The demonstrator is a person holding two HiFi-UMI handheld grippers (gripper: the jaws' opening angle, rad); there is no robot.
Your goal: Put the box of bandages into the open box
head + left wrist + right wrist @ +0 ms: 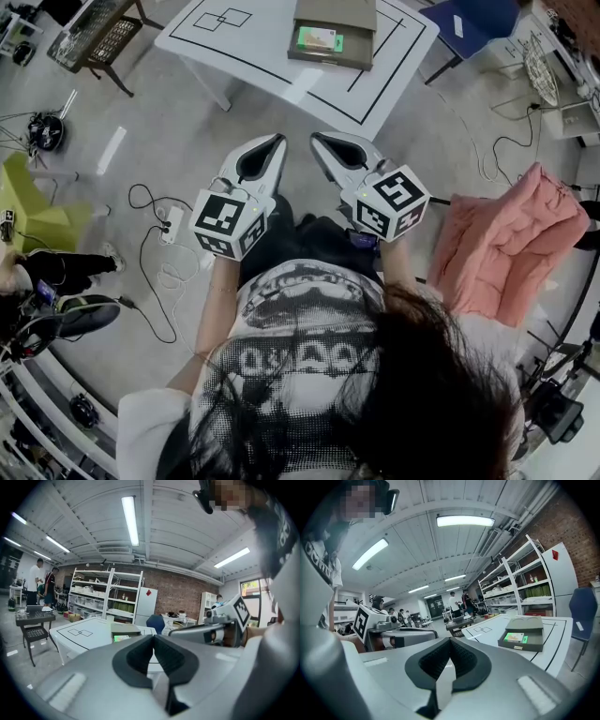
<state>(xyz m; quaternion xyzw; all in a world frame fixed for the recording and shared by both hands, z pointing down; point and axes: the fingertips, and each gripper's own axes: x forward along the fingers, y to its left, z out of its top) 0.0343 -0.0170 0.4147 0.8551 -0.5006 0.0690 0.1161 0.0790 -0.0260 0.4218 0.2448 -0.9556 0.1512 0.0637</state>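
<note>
A white, black-lined table (pixel 253 47) bears one open box (pixel 358 49).

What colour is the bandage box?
The bandage box is green with a paler panel; the head view shows it best.

A white table (pixel 281 66) ruled with thin black lines carries a dull olive-brown open box (pixel 361 14), and a bright green box of bandages (pixel 317 38) with a paler panel shows against it. Below the table, the left gripper (pixel 278 141) and right gripper (pixel 316 139) are silver-grey with black pads, their cubes (pixel 228 223) white with black square markers. Right of the table are a blue chair (pixel 478 23) and a salmon-pink quilted cloth (pixel 511 248), over a pale grey floor (pixel 169 141).
</note>
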